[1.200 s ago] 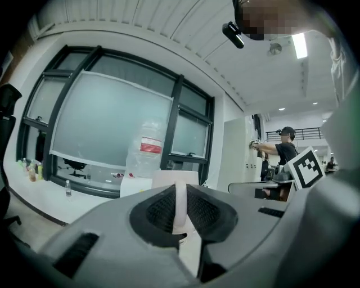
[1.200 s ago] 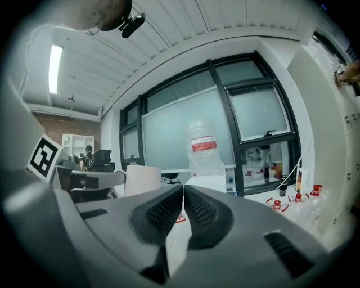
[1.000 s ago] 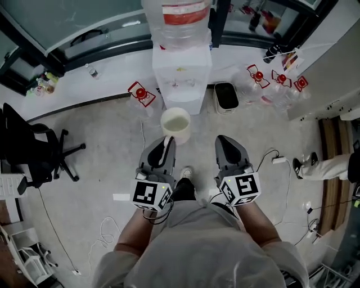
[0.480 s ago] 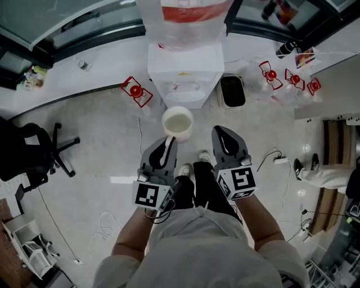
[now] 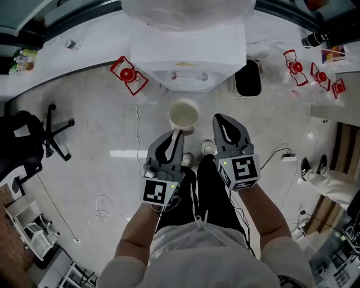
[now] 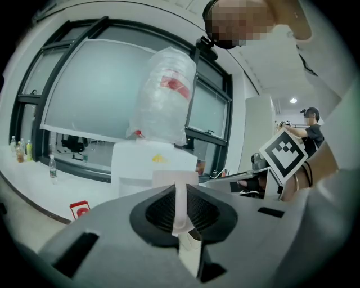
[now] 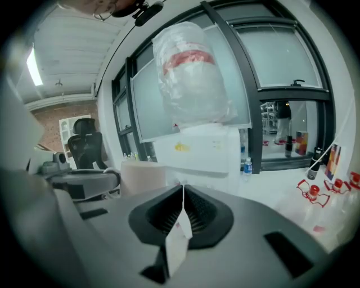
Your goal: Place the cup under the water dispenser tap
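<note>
Step in hand: by the look of it, the approach; the cup (image 5: 184, 115) is carried and is not yet under a tap.
Cup: white, open mouth up and apparently empty, hanging above the floor just in front of the water dispenser (image 5: 188, 66), level with its middle and short of its front face.
Left claw: the left gripper (image 5: 175, 134) pinches the cup's wall at the rim on the side away from the dispenser; its own view shows the thin white wall pressed between the ribbed pads.
Right claw: the right gripper (image 5: 223, 120) has its jaws pressed together and carries nothing. A thin white slip shows at their seam, and what it is cannot be told. It hangs beside the cup, about as near to the dispenser.
Next move: it likely calls for bringing the cup forward into the dispenser's recess and lining its mouth up under one of the two taps (image 5: 189, 76). It should stay upright, since a pinch on one wall lets it tip.
Around: a large clear bottle (image 5: 185, 11) sits on top of the dispenser. A black bin (image 5: 248, 79) stands right of it, touching or nearly so. A red-framed object (image 5: 128, 74) lies left of it, and an office chair (image 5: 31, 140) stands well away on that side.
In the way: nothing stands between cup and dispenser. The person's own feet (image 5: 197, 154) and loose cables (image 5: 102, 211) lie on the floor farther back.
</note>
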A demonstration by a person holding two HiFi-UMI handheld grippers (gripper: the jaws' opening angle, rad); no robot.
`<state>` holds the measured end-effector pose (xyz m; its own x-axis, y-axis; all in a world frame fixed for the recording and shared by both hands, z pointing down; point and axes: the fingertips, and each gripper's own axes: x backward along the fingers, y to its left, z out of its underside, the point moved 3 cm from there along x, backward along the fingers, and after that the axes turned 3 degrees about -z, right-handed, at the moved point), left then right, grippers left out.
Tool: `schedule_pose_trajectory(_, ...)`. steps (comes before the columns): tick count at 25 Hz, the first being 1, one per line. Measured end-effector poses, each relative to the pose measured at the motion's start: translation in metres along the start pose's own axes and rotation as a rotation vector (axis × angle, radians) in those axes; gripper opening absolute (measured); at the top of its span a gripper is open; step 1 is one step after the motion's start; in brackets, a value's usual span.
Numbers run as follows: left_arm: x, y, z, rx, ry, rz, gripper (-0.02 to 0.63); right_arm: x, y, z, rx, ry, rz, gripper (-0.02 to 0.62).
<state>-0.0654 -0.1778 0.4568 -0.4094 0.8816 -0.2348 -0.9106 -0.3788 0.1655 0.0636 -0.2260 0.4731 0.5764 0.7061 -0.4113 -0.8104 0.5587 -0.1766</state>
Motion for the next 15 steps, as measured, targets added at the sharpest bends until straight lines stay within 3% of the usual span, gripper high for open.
schedule_pose_trajectory(4, -0.031, 0.014, 0.048, 0.014, 0.001, -0.01, 0.044, -0.033, -0.022, 0.043, 0.005, 0.019, 0.007, 0.029)
schedule_pose_trajectory(10, -0.073, 0.038, 0.114, -0.037, -0.058, -0.035, 0.044, -0.076, -0.042, 0.101, 0.006, -0.01, 0.012, 0.029)
schedule_pose_trajectory(15, -0.1, 0.054, 0.16, -0.021, -0.098, -0.054, 0.044, -0.107, -0.047, 0.14, 0.03, -0.013, -0.008, 0.029)
